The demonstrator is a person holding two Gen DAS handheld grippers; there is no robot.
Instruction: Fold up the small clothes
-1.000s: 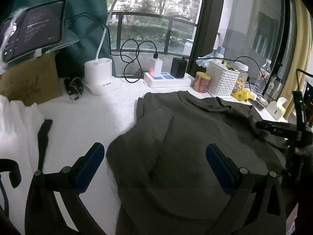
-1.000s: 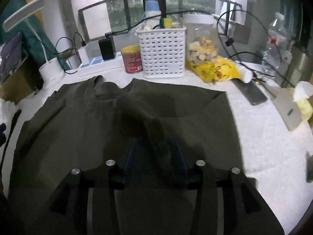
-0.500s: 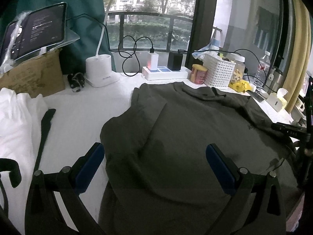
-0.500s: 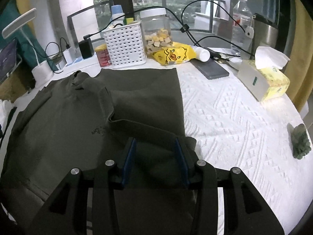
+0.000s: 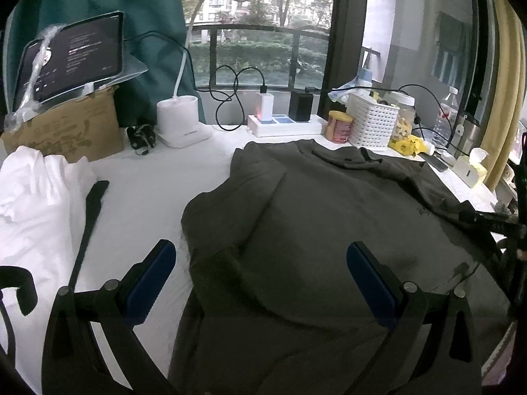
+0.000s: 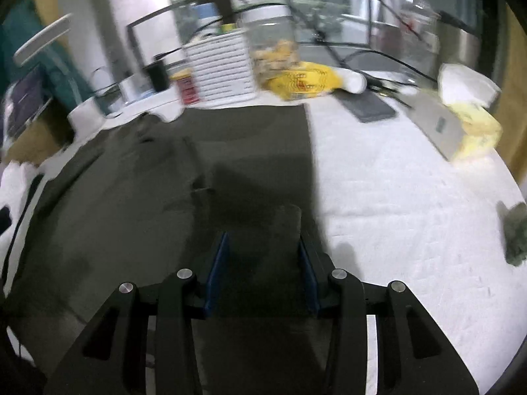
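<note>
A dark olive garment (image 5: 329,214) lies spread on the white table cover (image 5: 141,197), its neck toward the window. My left gripper (image 5: 262,279) hangs wide open above the garment's near left part, with nothing between its blue pads. The right wrist view is blurred. In it my right gripper (image 6: 262,263) is shut on a raised fold of the garment (image 6: 131,197) near its right edge, and the cloth fills the gap between the pads. That gripper also shows as a dark shape at the right edge of the left wrist view.
White cloth (image 5: 29,197) and a black strap (image 5: 89,217) lie at the left. Along the window stand a lamp base (image 5: 179,121), a power strip (image 5: 283,125), a tin (image 5: 339,126) and a white basket (image 5: 372,121). On the right are a phone (image 6: 369,108), a tissue box (image 6: 461,121) and a small green object (image 6: 515,233).
My right gripper has moved from over the garment's middle to its right edge, keeping the fold of cloth in its jaws. The left gripper has drawn back slightly and stays open.
</note>
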